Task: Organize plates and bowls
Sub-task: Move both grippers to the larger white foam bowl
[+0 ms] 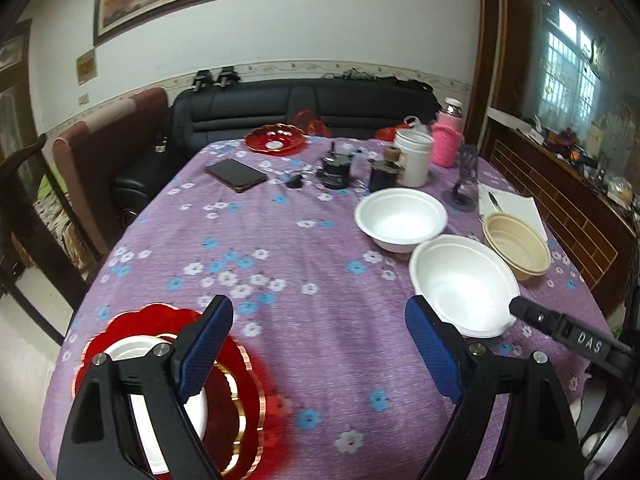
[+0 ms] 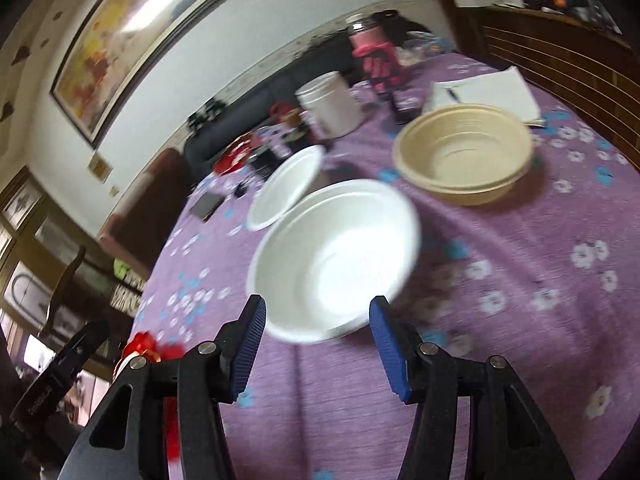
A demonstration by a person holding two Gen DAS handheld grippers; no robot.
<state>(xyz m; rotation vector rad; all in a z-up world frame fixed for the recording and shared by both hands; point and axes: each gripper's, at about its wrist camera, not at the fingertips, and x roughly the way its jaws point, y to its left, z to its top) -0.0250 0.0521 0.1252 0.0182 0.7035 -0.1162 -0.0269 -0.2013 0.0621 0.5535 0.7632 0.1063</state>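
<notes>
Two white foam bowls sit on the purple flowered tablecloth: a near one (image 1: 464,284) (image 2: 336,256) and a far one (image 1: 400,218) (image 2: 286,186). A tan bowl stack (image 1: 516,246) (image 2: 464,150) stands to their right. A red plate stack with a white centre (image 1: 168,392) lies at the near left, and another red plate (image 1: 274,140) at the far side. My left gripper (image 1: 320,344) is open and empty, its left finger over the red plates. My right gripper (image 2: 318,344) is open, its fingers on either side of the near white bowl's front rim.
A dark phone (image 1: 236,175), black jars (image 1: 335,172), a white canister (image 1: 414,156) (image 2: 330,108), a pink-sleeved flask (image 1: 447,138) (image 2: 374,54) and papers with a pen (image 1: 510,204) (image 2: 484,92) crowd the far side. A black sofa (image 1: 304,108) stands behind the table.
</notes>
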